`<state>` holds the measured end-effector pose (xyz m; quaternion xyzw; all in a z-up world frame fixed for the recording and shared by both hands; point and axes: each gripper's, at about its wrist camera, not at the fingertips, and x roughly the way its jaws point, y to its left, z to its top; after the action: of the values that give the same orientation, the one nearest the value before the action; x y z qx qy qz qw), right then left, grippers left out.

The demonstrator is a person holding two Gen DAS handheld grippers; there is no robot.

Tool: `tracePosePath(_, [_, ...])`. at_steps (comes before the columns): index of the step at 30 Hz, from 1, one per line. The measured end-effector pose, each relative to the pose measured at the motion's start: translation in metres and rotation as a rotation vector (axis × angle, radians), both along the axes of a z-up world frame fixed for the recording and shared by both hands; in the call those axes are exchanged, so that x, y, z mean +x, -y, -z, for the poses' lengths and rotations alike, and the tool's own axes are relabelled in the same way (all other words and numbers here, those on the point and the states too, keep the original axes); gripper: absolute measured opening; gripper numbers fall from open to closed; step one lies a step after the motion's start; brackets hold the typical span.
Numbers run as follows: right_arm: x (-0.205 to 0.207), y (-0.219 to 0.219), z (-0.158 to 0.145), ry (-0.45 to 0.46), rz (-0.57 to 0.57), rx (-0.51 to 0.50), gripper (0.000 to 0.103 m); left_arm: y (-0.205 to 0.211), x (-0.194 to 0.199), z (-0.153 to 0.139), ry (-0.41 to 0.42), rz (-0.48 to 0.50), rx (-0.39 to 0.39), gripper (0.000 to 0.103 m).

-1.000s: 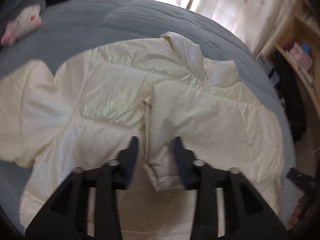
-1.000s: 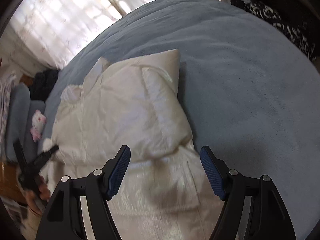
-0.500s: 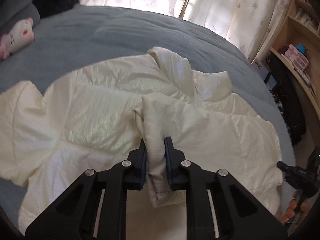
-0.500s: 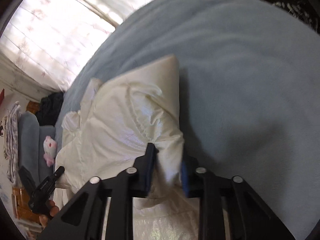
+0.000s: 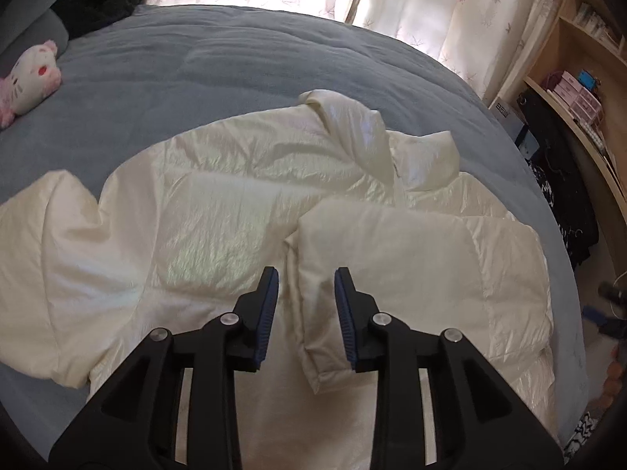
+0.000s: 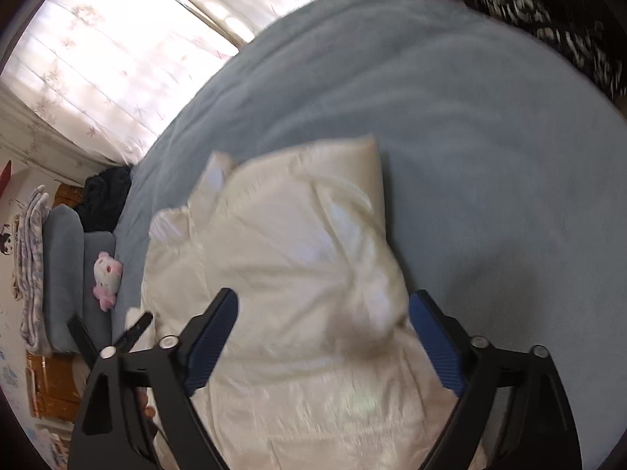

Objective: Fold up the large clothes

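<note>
A cream puffer jacket [image 5: 219, 219] lies spread on a blue-grey bed [image 5: 196, 66]. One sleeve [image 5: 392, 250] is folded across its front, its cuff end lying between my left fingers. My left gripper [image 5: 305, 309] is open just above that cuff, not clamping it. In the right wrist view the jacket [image 6: 298, 274] lies below my right gripper [image 6: 325, 337], which is wide open and holds nothing. The other sleeve [image 5: 43, 258] lies out to the left.
A pink and white plush toy [image 5: 29, 78] lies at the bed's left. Curtains [image 5: 431, 11] hang behind the bed. Wooden shelves [image 5: 580, 78] and dark clothes [image 5: 560, 180] stand to the right. A grey cushion [image 6: 62, 274] lies by the plush.
Both grippers were shut on folds of the jacket half a second ago and have opened, letting the sleeve drop back flat on the jacket.
</note>
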<state>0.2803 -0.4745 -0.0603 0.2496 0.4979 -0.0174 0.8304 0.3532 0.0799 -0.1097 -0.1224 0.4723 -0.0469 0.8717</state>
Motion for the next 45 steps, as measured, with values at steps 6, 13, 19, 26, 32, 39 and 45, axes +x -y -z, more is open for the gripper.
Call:
tracePosePath(6, [0.066,0.014,0.032,-0.022,0.046,-0.022,0.095,0.01,0.035,0.017,-0.089,-0.005,0.025,0.041])
tracePosePath(13, [0.107,0.009,0.11,-0.113,0.047,0.084,0.085,0.022,0.057,0.025,-0.079,-0.013,0.06,0.041])
tracePosePath(19, [0.115,-0.014,0.111,-0.025,0.001,-0.063,0.043,0.031,0.059,0.034,-0.038,-0.022,0.145,0.016])
tracePosePath(26, [0.112,-0.028,0.092,-0.053,0.057,-0.217,0.065,0.032,0.05,0.04,-0.033,-0.022,0.221,0.018])
tracePosePath(32, [0.067,-0.073,0.03,0.112,0.007,-0.303,0.066,0.029,0.011,-0.011,0.138,-0.05,0.311,0.018])
tracePosePath(39, [0.051,-0.169,0.036,0.108,-0.203,-0.113,0.065,0.075,-0.008,-0.019,0.125,0.027,0.186,0.018])
tracePosePath(45, [0.044,-0.181,0.072,0.044,-0.227,-0.206,0.063,0.1,-0.008,0.038,0.007,0.053,0.268,0.018])
